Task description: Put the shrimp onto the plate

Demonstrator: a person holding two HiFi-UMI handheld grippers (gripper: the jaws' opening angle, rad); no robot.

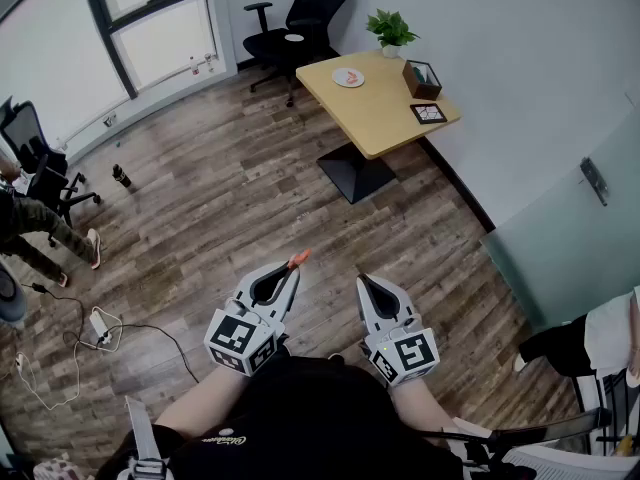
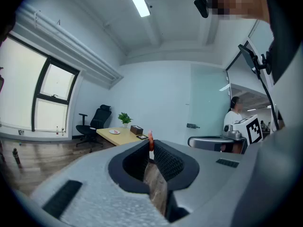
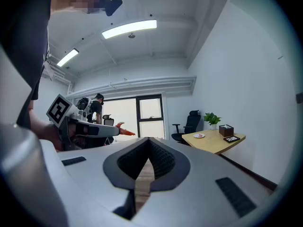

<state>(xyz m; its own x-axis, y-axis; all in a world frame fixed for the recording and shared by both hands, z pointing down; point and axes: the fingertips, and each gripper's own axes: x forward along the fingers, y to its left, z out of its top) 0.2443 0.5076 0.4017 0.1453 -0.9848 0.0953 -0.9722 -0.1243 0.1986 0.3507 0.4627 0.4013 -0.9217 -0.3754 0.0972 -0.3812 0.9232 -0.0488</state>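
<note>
While both tools hang over the brown wood-plank floor (image 1: 230,198), the left gripper (image 1: 293,268) is clamped on a small orange shrimp (image 1: 299,259), which pokes out past its jaw tips. The right gripper (image 1: 363,281), just beside it, has its jaws together with nothing between them. The round white plate (image 1: 348,77) lies well apart on the light wooden table (image 1: 385,123), near a black office chair (image 1: 305,18).
</note>
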